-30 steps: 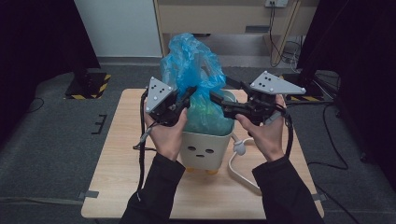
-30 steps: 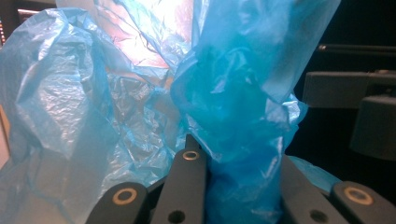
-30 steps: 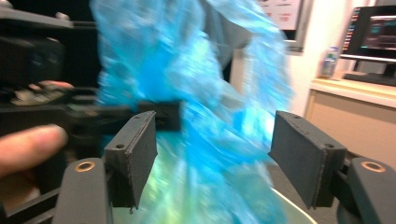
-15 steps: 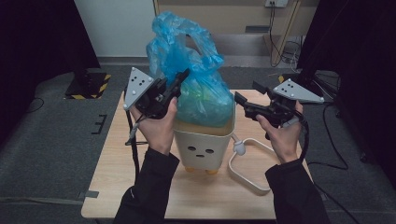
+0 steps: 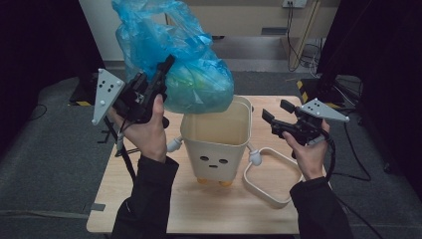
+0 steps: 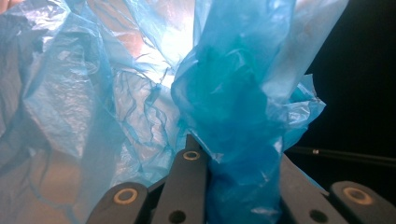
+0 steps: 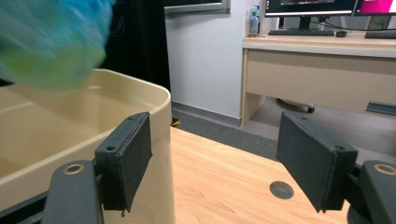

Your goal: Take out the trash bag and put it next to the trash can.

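**Bag lifting out of bin – risks: slip, tear, bin tipping**

My left hand-held gripper (image 5: pixel 161 74) is pinching a bunched fold of the blue plastic bag (image 5: pixel 184 69), jaws pressed tight on the film; in the left gripper view the twisted plastic (image 6: pixel 238 140) sits squeezed between the jaws. The bag hangs in the air above and to the left of the cream bin (image 5: pixel 219 142), its bulging bottom just over the bin's rim, something greenish inside. The grip is on thin crumpled film only, so I judge the load could slide through or the plastic could rip if I jerk upward. The bag bottom may also drag the rim and tilt the bin, which stands on small feet on the wooden surface (image 5: pixel 199 214).

The bin's loose ring lid (image 5: pixel 271 177) lies on the surface just right of the bin; a swinging bag could knock it.

My right hand-held gripper (image 5: pixel 273 115) is spread, holding nothing, beside the bin's right wall. In the right gripper view the bin rim (image 7: pixel 140 93) is close by the left pad (image 7: pixel 126 158), so nothing steadies the bin yet; a careless closing move could shove it sideways.
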The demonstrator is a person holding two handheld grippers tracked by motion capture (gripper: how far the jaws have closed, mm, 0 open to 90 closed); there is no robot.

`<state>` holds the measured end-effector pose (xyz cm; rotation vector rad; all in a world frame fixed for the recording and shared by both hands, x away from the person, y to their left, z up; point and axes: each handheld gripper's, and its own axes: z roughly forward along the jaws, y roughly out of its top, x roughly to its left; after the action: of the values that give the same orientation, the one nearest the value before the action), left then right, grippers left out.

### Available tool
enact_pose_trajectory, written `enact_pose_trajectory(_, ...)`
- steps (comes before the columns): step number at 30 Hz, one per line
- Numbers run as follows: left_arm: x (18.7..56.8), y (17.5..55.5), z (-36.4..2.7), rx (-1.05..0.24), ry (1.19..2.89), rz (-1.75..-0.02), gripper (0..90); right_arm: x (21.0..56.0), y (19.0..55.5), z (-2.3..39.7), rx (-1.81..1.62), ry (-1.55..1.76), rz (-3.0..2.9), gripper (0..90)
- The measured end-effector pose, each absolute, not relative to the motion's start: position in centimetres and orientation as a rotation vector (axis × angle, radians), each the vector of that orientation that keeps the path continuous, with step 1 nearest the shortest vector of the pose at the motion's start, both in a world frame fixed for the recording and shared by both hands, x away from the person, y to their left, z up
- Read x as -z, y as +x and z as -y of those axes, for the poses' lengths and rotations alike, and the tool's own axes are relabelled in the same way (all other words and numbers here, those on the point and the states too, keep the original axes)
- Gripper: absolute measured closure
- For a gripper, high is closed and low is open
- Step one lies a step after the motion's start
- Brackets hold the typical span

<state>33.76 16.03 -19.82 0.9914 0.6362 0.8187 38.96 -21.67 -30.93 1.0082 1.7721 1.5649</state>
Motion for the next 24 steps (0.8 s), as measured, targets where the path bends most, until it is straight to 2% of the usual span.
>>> enact_pose_trajectory(8,19.5,33.0,-18.3,-0.902,0.972,-0.634,86.8,32.5,38.9,22.3,-1.524,1.029,-1.782,26.5)
enact_pose_trajectory(14,20.4,32.7,-21.4,-0.935,0.923,-0.699,86.8,33.6,38.6,23.2,-1.490,1.046,-1.795,26.5)
enact_pose_trajectory(24,22.8,33.1,-25.9,-1.029,0.969,-0.816,86.7,35.1,38.0,24.3,-1.456,1.065,-1.808,26.5)
